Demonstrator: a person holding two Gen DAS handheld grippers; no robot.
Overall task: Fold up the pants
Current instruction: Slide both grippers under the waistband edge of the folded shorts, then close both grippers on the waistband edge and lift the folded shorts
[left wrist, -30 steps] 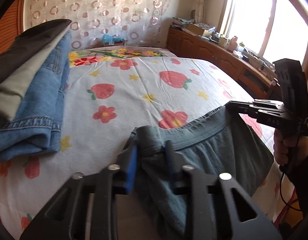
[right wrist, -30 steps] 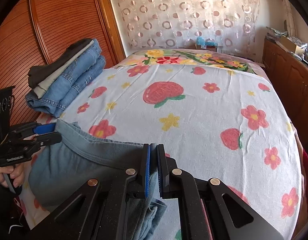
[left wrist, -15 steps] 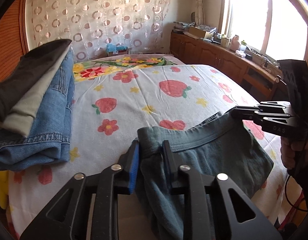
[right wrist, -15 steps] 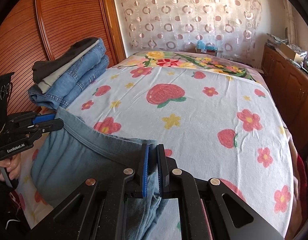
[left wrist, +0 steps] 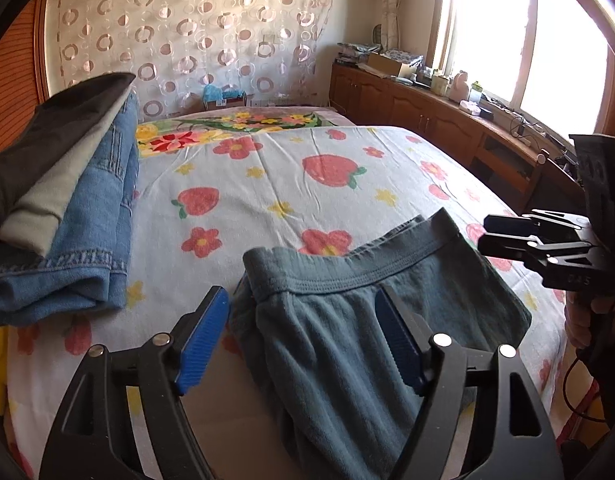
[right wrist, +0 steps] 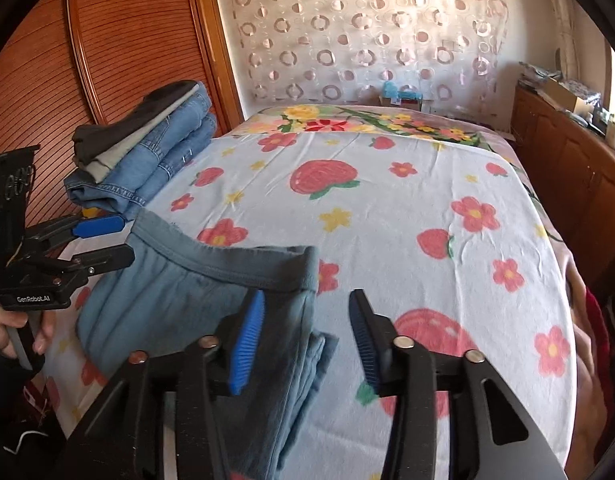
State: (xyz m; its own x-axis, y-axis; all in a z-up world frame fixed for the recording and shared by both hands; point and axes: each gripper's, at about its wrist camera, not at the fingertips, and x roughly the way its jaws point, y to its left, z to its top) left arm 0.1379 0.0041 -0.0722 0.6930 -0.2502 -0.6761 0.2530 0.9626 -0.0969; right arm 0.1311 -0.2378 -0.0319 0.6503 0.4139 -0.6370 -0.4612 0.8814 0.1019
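Bed (left wrist: pixel 267 184) — gray-blue pants (left wrist: pixel 347 320) released

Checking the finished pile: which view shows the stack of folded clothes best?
The right wrist view: the whole stack of folded clothes shows, jeans under grey and dark layers, beside the wardrobe door. The left wrist view crops it at the frame's edge.
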